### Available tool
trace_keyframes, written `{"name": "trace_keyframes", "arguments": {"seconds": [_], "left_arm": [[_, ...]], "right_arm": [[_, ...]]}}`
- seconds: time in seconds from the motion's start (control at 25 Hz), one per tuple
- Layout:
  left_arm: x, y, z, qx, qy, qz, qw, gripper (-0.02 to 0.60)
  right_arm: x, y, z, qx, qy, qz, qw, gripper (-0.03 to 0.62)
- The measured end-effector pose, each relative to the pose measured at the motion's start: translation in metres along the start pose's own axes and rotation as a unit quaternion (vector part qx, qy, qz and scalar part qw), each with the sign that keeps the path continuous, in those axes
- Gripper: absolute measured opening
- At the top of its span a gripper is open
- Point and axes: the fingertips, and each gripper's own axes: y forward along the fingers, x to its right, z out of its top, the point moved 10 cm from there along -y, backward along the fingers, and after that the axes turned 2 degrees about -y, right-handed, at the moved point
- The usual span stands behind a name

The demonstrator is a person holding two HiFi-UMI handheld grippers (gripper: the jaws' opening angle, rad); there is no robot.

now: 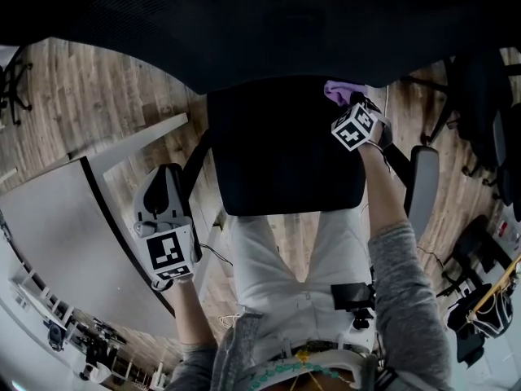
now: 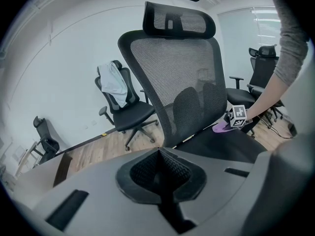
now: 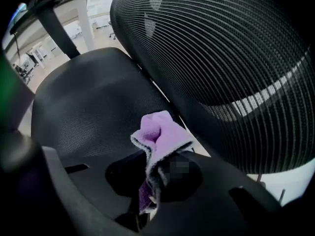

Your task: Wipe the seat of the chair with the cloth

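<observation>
At the far right corner of the chair seat [image 1: 277, 153], close under the backrest [image 3: 221, 48], I have my right gripper [image 1: 352, 104] clamped on the purple cloth [image 3: 160, 134]. In that gripper's view the cloth is pinched between the two jaws. A bunched fold sticks out ahead of the tips and a thin tail hangs down between them. The fold sits right over the black mesh, though I cannot tell whether it presses on the seat. My left gripper [image 2: 160, 173] is well apart from all this, off the seat's left side, over the wooden floor [image 1: 98, 96] and beside a grey table [image 1: 57, 235]. Its jaws are pressed together with nothing between them, and they point at the chair from the side. From there the cloth shows as a small purple patch at the rear of the seat, just below the right gripper.
</observation>
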Motion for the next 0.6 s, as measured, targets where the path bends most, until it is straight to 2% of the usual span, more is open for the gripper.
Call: {"name": "trace_keyframes", "arguments": {"seconds": [0.24,0.44,0.6], "left_arm": [[0.004,0.001,0.000,0.000,0.000,0.001,1.0000,0.009],[0.003,0.001,-0.001,0.000,-0.001,0.000,1.0000,0.008],[0.005,0.000,0.001,0.000,-0.002,0.001,1.0000,0.008]], "right_arm": [[0.001,-0.007,-0.003,0.019,0.016,-0.004,1.000,0.048],[-0.002,-0.028,-0.011,0.067,0.056,-0.024,0.996,0.048],[-0.005,-0.049,-0.015,0.114,0.110,-0.011,0.987,0.048]]}}
